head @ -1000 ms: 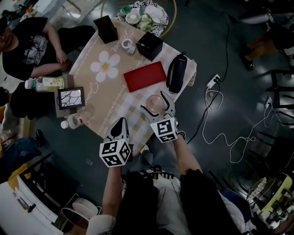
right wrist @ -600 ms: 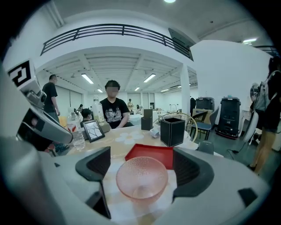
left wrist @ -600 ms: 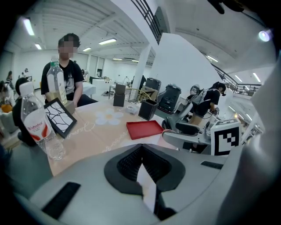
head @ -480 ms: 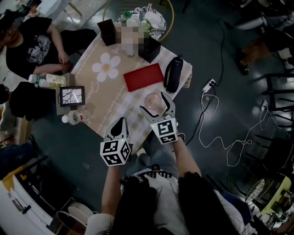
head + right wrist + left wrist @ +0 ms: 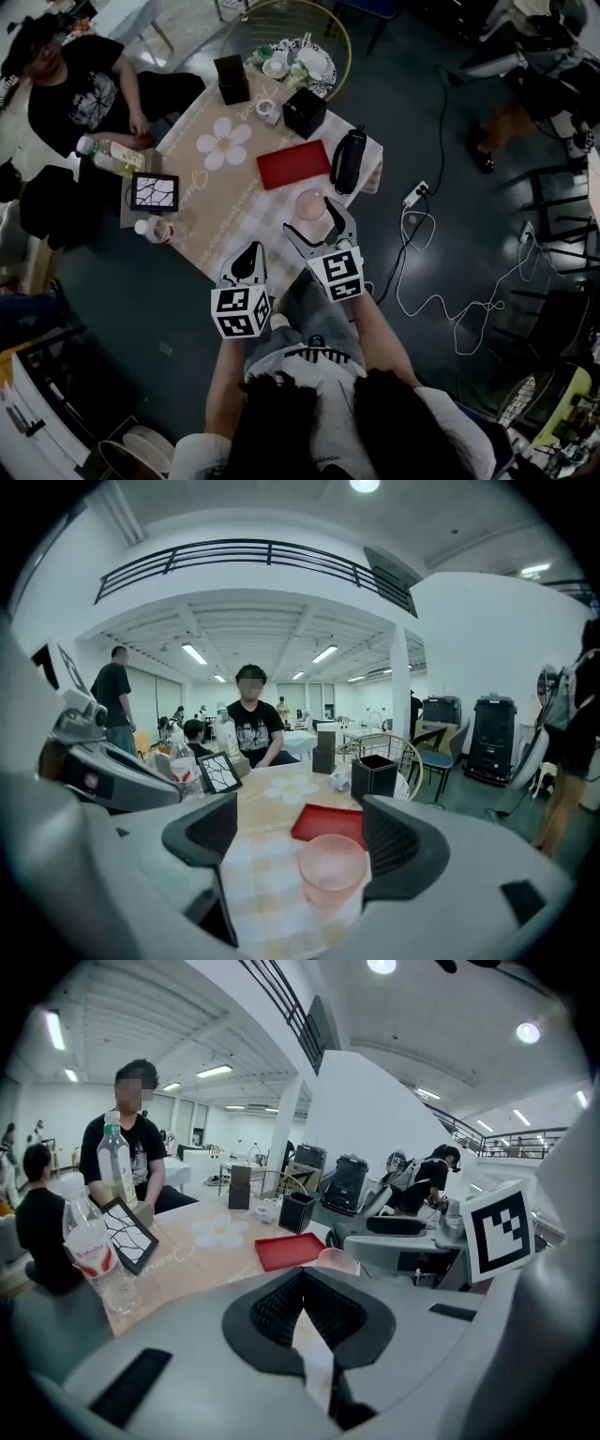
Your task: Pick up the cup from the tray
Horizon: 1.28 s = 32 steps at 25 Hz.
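Observation:
A pale pink translucent cup stands on the checked tablecloth near the table's front edge. It is off the red tray, which lies flat just behind it. My right gripper is open. Its two jaws stand wide on either side of the cup, which sits closer to the right jaw. My left gripper hangs at the table's near edge, left of the cup, its jaws closed on nothing. The cup and the tray also show in the left gripper view.
A black cylinder lies right of the tray. Two black boxes and a tape roll stand at the back. A framed picture and plastic bottles are at the left, beside a seated person. A power strip lies on the floor.
The head view has pulled back and shifted, so the table looks smaller. The right gripper stays open around the cup, and the left gripper stays at the near edge.

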{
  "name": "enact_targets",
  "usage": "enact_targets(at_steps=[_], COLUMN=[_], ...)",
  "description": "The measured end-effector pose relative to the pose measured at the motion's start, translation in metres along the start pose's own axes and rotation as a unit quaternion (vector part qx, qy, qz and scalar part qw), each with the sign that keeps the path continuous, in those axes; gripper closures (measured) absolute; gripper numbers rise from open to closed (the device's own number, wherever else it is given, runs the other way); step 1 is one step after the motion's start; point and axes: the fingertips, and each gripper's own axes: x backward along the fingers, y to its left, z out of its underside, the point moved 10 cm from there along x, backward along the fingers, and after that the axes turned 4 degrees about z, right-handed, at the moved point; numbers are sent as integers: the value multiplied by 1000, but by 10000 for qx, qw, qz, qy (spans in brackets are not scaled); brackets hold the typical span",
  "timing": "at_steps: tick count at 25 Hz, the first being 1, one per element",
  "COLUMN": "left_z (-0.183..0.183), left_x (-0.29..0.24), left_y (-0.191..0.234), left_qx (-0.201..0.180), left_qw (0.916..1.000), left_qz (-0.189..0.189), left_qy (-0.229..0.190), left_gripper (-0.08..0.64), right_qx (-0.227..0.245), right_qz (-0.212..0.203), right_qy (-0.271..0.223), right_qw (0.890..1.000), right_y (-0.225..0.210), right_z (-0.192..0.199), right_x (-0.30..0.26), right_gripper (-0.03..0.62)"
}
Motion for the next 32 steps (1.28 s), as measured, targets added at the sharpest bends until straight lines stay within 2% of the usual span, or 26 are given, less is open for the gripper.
enact_targets(at_steps=[5, 8, 10, 12, 18, 20, 27, 32], left_z=[-2, -2, 0, 2, 7, 8, 9, 11], left_x=[14, 23, 29, 35, 52, 55, 63, 64], left_y=[-8, -10, -11, -10, -9, -8, -6, -11], left_qx=[-34, -57, -50, -50, -43, -47, -151, -282], left_qw=[9997, 9994, 9993, 9991, 9987, 9985, 9978, 9972], left_qz=[119, 146, 167, 163, 206, 240, 363, 488], left_qy=[-211, -293, -346, -389, -472, -497, -531, -499], left_gripper=[554, 554, 554, 554, 554, 554, 554, 554], right_qx=[98, 88, 261, 468, -155, -190, -260, -228], right_qz=[-8, -56, 11, 159, 349, 410, 325, 480], right_qy=[229, 247, 332, 405, 469, 538, 493, 516], right_qw=[9997, 9996, 9991, 9980, 9982, 9975, 9979, 9973], right_y=[23, 37, 45, 55, 69, 72, 85, 89], right_z=[3, 3, 3, 2, 6, 5, 5, 7], right_x=[15, 25, 33, 37, 51, 54, 62, 66], right_gripper=[174, 211, 278, 410, 490, 577, 584, 586])
